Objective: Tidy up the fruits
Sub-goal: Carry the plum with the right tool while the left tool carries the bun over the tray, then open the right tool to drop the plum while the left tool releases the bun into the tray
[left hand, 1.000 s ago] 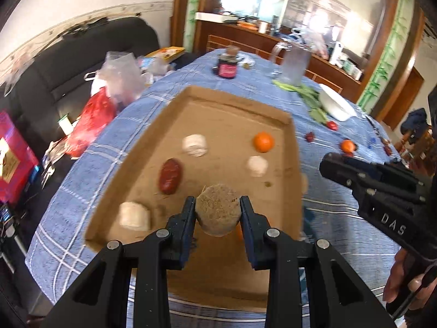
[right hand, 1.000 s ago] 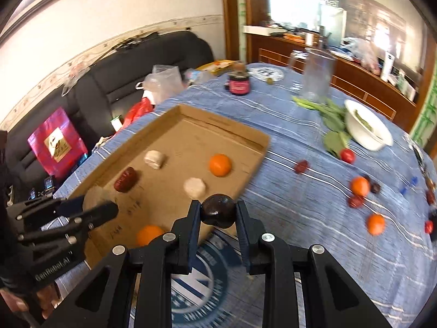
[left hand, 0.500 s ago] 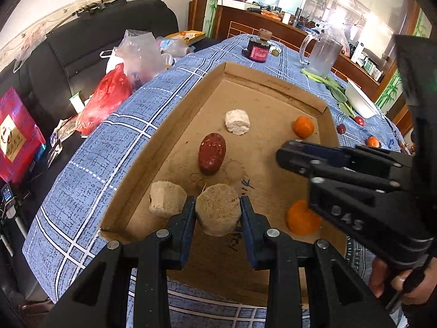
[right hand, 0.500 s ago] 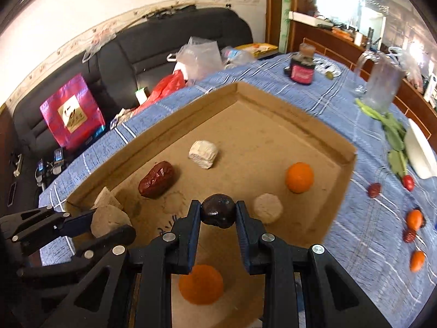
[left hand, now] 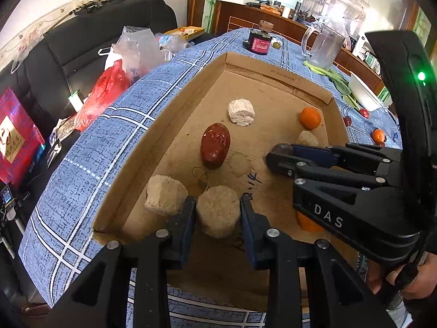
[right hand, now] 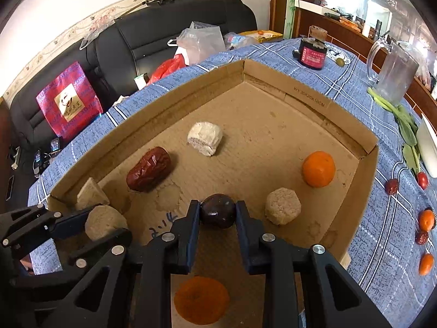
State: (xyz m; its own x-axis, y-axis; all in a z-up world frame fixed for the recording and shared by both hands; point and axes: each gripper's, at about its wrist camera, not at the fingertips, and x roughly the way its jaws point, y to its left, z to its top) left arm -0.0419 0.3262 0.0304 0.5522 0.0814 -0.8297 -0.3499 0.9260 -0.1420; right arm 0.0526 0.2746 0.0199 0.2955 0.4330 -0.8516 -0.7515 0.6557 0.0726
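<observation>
A shallow cardboard tray [left hand: 153,142] [right hand: 169,104] lies on the blue checked tablecloth. My left gripper [left hand: 218,214] is shut on a beige round lump [left hand: 218,210] low over the tray's near left corner, beside another beige lump [left hand: 165,198]. My right gripper [right hand: 218,214] has a dark round fruit [right hand: 218,213] between its pads, which still touch it as the jaws are opening just above the tray floor. In the tray lie a red date [right hand: 148,169], a white lump [right hand: 205,138], an orange [right hand: 318,168], a beige lump [right hand: 282,205] and a second orange [right hand: 201,299].
Several small oranges and red fruits [right hand: 426,220] lie loose on the cloth right of the tray. A glass jug [right hand: 393,76], a red jar [right hand: 312,54], leafy greens [right hand: 407,125] and a white bowl [right hand: 428,147] stand behind. A black sofa [right hand: 164,35] with bags is at the left.
Both grippers have sunk into the tray with their loads. The right one moved left from the tray's edge over its floor. The left one came down beside the corner lump.
</observation>
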